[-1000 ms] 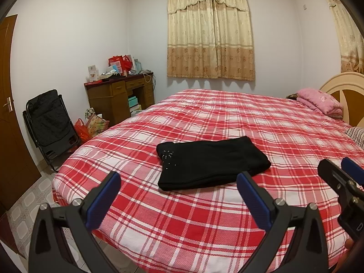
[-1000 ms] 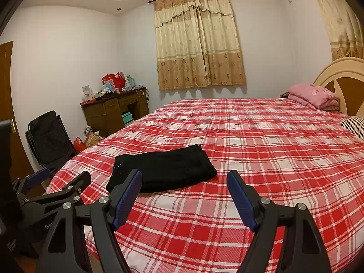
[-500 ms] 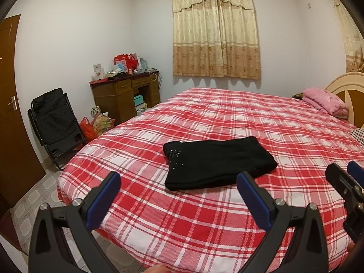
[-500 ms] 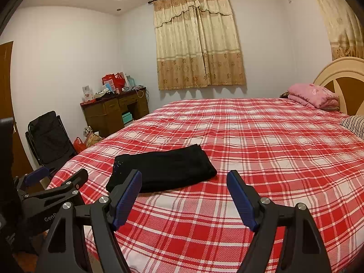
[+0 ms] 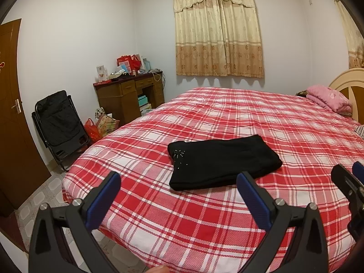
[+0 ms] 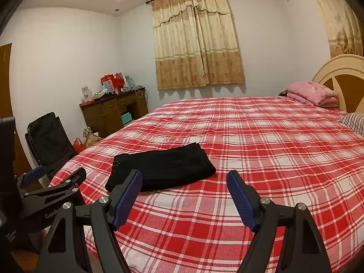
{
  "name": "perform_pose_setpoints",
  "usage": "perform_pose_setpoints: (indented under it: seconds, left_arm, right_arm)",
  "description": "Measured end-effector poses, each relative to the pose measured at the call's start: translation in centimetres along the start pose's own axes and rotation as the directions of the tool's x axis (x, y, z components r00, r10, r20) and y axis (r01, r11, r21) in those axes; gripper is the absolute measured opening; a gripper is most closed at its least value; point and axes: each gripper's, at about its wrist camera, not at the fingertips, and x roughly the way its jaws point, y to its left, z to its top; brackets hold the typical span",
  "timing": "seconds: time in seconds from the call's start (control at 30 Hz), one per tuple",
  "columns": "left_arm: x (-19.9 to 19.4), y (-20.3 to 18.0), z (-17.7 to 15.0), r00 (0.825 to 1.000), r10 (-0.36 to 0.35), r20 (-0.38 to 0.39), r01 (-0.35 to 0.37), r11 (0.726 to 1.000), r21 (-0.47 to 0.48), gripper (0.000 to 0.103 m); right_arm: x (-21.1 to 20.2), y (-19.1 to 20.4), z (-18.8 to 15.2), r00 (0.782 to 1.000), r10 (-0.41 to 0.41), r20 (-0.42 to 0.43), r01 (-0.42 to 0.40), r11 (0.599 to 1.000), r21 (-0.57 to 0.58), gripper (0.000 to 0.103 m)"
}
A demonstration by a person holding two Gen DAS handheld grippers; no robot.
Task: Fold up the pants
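Black pants [image 5: 221,160] folded on bed [image 5: 227,216], both grippers' fingers [image 5: 103,199] spread, hovering

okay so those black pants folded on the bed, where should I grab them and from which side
Probably the near long edge of the black pants, approached from the foot of the bed where both open grippers hover. The bundle lies flat, layers stacked, so a low pinch at each near corner, left gripper by the beaded end, would catch every layer.

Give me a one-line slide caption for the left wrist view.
Open left claw hovers empty before folded black pants on a red plaid bed.
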Motion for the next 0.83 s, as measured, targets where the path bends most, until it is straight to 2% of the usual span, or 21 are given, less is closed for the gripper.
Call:
perform_pose_setpoints:
  seconds: [0.17, 0.37, 0.53, 0.6, 0.83]
  left_arm:
    - [0.38, 0.29, 0.08, 1.000, -0.017, -0.020, 0.016, 0.999, -0.031, 0.103]
    - [0.45, 0.37, 0.12, 1.000, 0.001, -0.022, -0.002, 0.999, -0.033, 0.103]
    - [0.60, 0.57, 0.02, 0.999, -0.036, -0.034, 0.034, 0.998, -0.055, 0.103]
    - [0.51, 0.58, -0.06, 0.998, -0.052, -0.027, 0.051, 0.997, -0.053, 0.103]
    - [0.56, 0.08, -0.08, 0.999, -0.042, -0.029, 0.041, 0.999, -0.028, 0.103]
  right_arm:
    - [-0.16, -0.09, -0.13, 1.000, -0.007, 0.007, 0.007, 1.000, -0.003, 0.078]
    - [-0.23, -0.10, -0.19, 1.000, -0.007, 0.008, 0.007, 1.000, -0.004, 0.078]
    - [-0.25, -0.06, -0.21, 1.000, -0.007, 0.009, 0.007, 1.000, -0.005, 0.078]
    - [-0.23, -0.08, -0.20, 1.000, -0.007, 0.009, 0.007, 1.000, -0.005, 0.078]
    - [-0.21, -0.17, -0.36, 1.000, -0.005, 0.004, 0.005, 1.000, -0.003, 0.078]
